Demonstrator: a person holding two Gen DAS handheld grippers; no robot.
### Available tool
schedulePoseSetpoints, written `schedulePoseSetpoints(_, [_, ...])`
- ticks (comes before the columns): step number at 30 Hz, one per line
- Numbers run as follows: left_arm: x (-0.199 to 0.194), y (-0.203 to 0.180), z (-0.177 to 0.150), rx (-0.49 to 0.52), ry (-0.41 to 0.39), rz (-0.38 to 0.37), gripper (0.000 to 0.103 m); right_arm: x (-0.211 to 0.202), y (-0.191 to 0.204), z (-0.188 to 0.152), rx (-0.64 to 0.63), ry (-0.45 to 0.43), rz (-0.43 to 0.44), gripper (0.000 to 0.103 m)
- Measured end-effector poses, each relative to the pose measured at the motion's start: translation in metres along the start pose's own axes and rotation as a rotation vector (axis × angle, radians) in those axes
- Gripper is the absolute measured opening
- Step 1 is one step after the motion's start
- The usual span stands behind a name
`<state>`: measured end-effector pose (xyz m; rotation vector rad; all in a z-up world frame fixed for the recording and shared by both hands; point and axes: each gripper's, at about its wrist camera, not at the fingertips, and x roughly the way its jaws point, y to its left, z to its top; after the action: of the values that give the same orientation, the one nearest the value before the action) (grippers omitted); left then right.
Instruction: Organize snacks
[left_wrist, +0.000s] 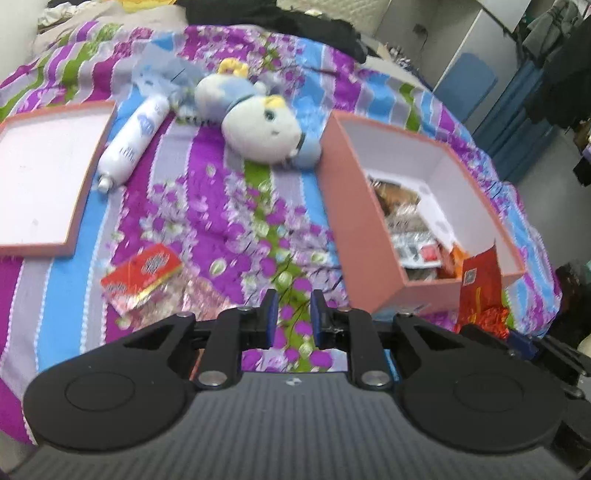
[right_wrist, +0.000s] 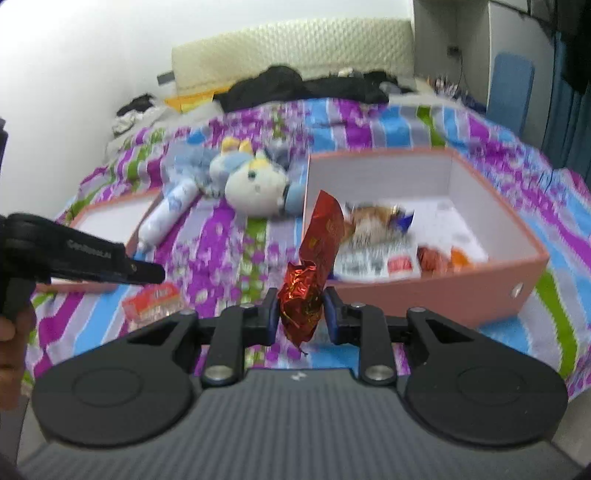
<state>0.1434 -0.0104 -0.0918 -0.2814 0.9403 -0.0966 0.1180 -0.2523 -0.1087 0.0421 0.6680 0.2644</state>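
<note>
A pink box stands open on the bed at the right, with several snack packets inside. It also shows in the right wrist view. My right gripper is shut on a red foil snack bag and holds it just before the box's near left corner. The bag also shows in the left wrist view. My left gripper is open and empty above the bedspread. A red snack packet lies on the bed to its left, also in the right wrist view.
The pink box lid lies at the left. A white bottle and a plush toy lie between lid and box. Dark clothes lie at the bed's far end. The left gripper shows in the right wrist view.
</note>
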Motion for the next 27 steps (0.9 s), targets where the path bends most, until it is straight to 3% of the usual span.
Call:
schedulePoseSetpoints(2, [0.006,0.006,-0.009,-0.006,0.016,0.006,0.025,0.01,0.003,-0.013,-0.004,0.041,0.009,0.028])
schedulePoseSetpoints(4, [0.013,0.014,-0.018,-0.015,0.031,0.022,0.045,0.019,0.007,-0.025,-0.013,0.076,0.019,0.028])
schedulePoseSetpoints(7, [0.026,0.03,-0.029,-0.041,0.04,0.064,0.065,0.034,0.012,-0.038,-0.015,0.12,0.037,0.028])
schedulePoseSetpoints(13, [0.065,0.057,-0.041,-0.088,0.072,0.148,0.086,0.061,0.02,-0.054,-0.032,0.146,0.063,0.028])
schedulePoseSetpoints(21, [0.114,0.073,-0.05,-0.19,0.139,0.172,0.088,0.08,0.027,-0.062,-0.058,0.171,0.06,0.028])
schedulePoseSetpoints(27, [0.127,0.068,-0.049,-0.198,0.095,0.218,0.087,0.087,0.026,-0.066,-0.064,0.191,0.058,0.028])
